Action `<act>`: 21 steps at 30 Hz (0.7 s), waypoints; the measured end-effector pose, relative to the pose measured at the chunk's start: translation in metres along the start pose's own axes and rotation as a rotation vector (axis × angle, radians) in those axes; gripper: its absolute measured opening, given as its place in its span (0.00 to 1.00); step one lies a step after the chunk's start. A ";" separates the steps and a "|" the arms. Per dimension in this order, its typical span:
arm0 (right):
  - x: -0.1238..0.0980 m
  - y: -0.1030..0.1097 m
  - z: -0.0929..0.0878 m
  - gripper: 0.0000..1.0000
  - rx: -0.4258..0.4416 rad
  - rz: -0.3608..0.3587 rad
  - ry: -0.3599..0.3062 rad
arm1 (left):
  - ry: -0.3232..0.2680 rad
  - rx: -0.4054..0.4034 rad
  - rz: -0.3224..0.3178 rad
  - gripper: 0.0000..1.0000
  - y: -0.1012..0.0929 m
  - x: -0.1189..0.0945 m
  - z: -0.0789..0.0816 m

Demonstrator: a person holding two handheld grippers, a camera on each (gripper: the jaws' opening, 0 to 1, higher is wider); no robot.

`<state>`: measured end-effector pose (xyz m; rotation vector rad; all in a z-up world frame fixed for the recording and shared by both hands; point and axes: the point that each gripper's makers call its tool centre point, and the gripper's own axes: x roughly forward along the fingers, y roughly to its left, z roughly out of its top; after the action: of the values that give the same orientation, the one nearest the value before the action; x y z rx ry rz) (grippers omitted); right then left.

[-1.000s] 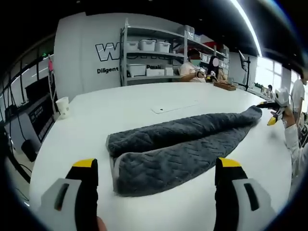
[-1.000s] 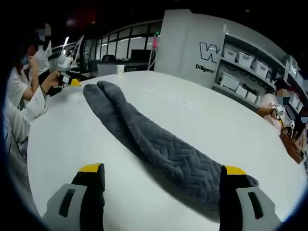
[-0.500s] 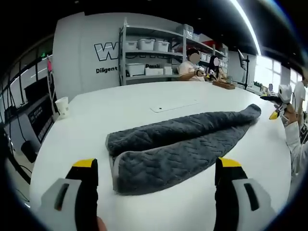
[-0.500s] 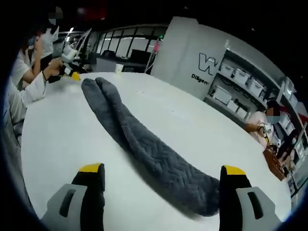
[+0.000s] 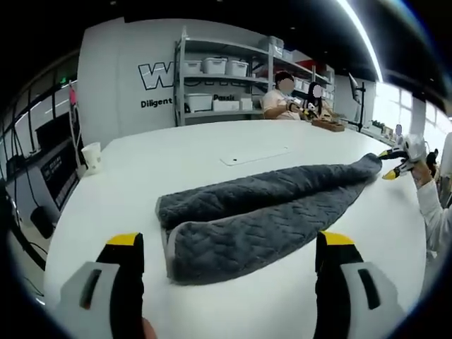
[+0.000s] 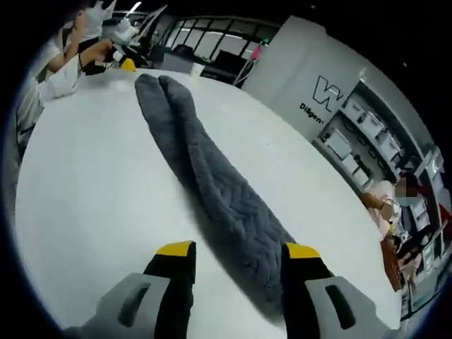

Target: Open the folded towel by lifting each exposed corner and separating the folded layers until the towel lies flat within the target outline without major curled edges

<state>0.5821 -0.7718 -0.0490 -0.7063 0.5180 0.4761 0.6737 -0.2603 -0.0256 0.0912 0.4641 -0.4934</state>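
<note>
The grey towel (image 5: 261,215) is lying folded in a long strip across the white table (image 5: 141,183). The left hand-held gripper (image 5: 229,244) is hovering wide open at the towel's near end, holding nothing. The right hand-held gripper (image 6: 236,248) is narrowing its jaws at the towel's far end, not yet gripping; it should pinch one top layer only. Bins (image 5: 215,66) are sitting on shelves beyond the towel, contents hidden
</note>
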 end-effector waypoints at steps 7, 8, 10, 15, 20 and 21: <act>0.017 0.003 -0.010 0.26 -0.072 -0.001 0.035 | -0.002 -0.001 -0.004 0.99 0.000 -0.001 0.001; 0.018 0.001 -0.013 0.23 -0.080 -0.008 0.046 | -0.003 -0.003 -0.004 0.99 0.000 -0.001 0.001; 0.020 -0.008 -0.016 0.09 -0.096 -0.056 0.052 | -0.003 -0.006 -0.003 0.99 0.000 -0.001 0.001; 0.013 -0.023 -0.004 0.00 -0.077 -0.113 -0.030 | 0.001 0.000 0.004 0.99 0.001 -0.003 0.000; 0.008 -0.040 0.014 0.00 -0.115 -0.158 -0.039 | 0.002 -0.002 0.000 0.99 0.001 -0.002 0.000; 0.009 -0.042 0.017 0.00 -0.126 -0.164 -0.035 | 0.002 -0.002 0.002 0.99 0.001 -0.002 0.000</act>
<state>0.6175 -0.7863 -0.0229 -0.8520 0.3955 0.3692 0.6723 -0.2580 -0.0249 0.0902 0.4668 -0.4912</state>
